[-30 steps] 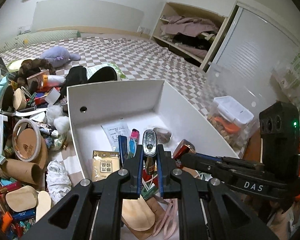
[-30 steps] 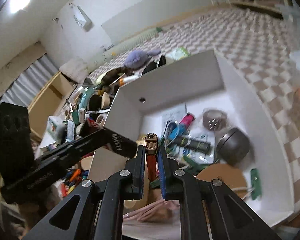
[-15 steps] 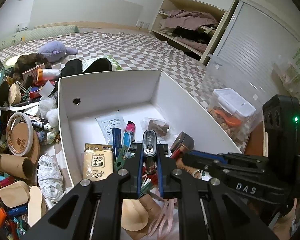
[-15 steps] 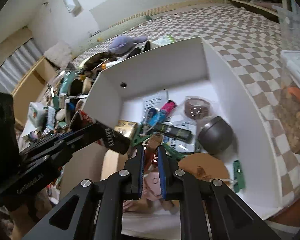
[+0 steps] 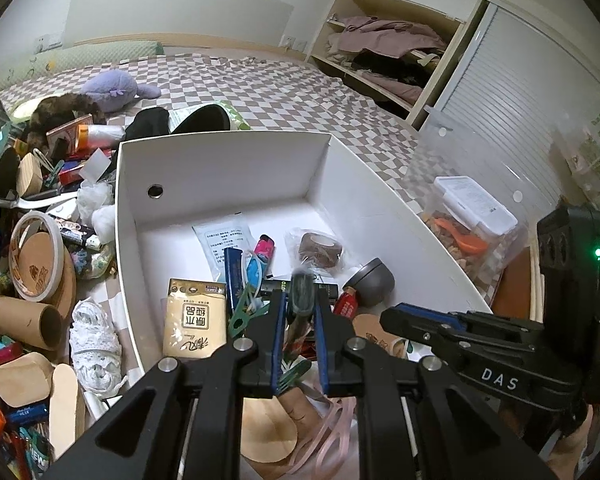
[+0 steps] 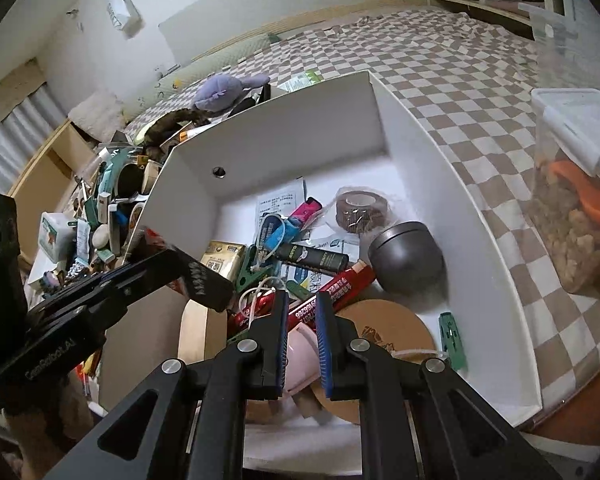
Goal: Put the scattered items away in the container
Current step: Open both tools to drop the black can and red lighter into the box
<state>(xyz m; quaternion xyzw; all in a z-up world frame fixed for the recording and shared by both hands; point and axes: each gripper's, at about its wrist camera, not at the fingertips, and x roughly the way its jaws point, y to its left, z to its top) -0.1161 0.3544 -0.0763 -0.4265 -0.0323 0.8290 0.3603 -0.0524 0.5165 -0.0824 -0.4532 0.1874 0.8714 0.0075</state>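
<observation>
1. Step in hand, as I read it: drop-off. The left hand-held gripper [image 5: 300,304] hangs over the white box [image 5: 220,168]. Its jaws stand a little apart around a small dark oblong item [image 5: 302,294], which looks blurred. I cannot tell whether the pads grip it or it is slipping free.
2. The right hand-held gripper [image 6: 301,312] is also over the box, slightly open and holding nothing. A red tube [image 6: 340,286] lies below its tips.
3. The item's long axis runs along the left fingers, with its far end pointing toward the box's back wall.
4. The box holds a grey tin [image 6: 406,256], a tape roll [image 6: 360,210], a gold packet [image 5: 194,324] and a black tube [image 6: 314,256].
5. Clutter [image 5: 40,248] lies on the bed left of the box.
6. Next: if the item is gripped, open wider and let it fall clear of the rim. After that, the left pile needs picking.
</observation>
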